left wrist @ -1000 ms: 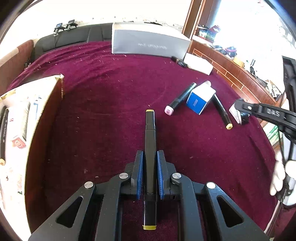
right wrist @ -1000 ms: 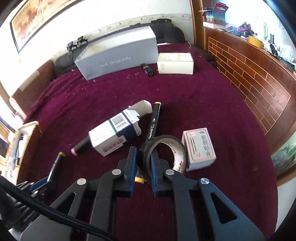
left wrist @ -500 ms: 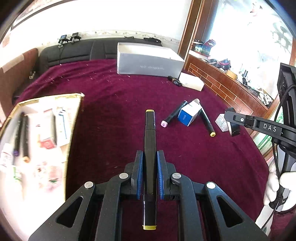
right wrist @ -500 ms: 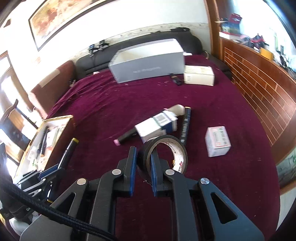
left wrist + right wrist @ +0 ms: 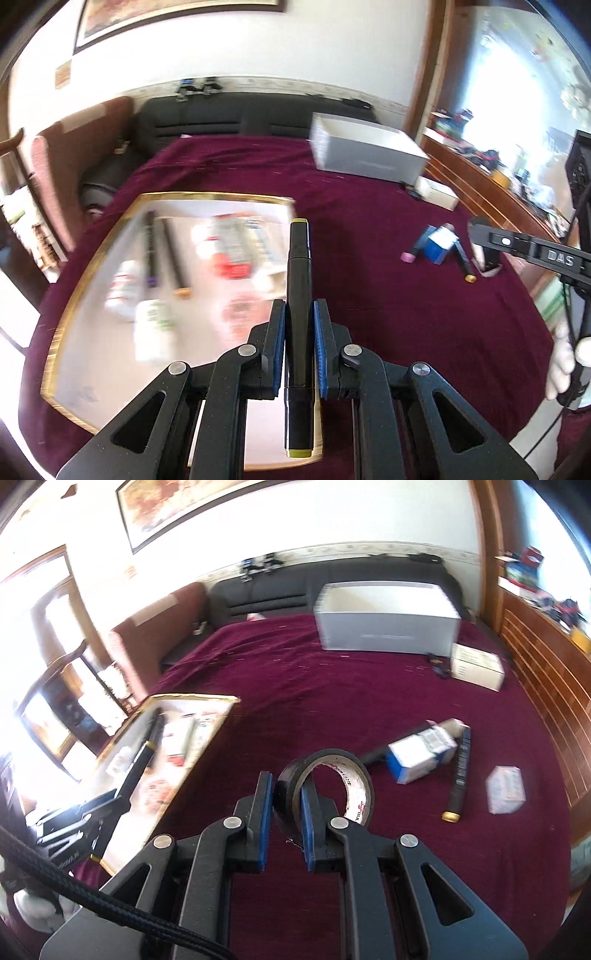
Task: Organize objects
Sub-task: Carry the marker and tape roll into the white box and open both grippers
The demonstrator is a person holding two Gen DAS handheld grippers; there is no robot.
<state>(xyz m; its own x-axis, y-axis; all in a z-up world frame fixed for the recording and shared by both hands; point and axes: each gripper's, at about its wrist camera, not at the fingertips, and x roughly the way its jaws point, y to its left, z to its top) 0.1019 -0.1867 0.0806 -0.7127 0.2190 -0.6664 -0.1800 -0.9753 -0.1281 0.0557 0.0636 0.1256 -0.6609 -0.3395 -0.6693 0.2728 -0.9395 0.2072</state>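
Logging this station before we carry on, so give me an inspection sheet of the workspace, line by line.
Surface: maroon cloth, lint-specked.
Job's things: gold-rimmed tray, part filled; black marker; tape roll.
Clutter: loose markers and blue-white carton, small white packet, grey box.
Grippers: left claw shut on marker beside the tray; right claw shut on tape roll.
Cables: braided cable.
Surroundings: black sofa, wooden cabinet.
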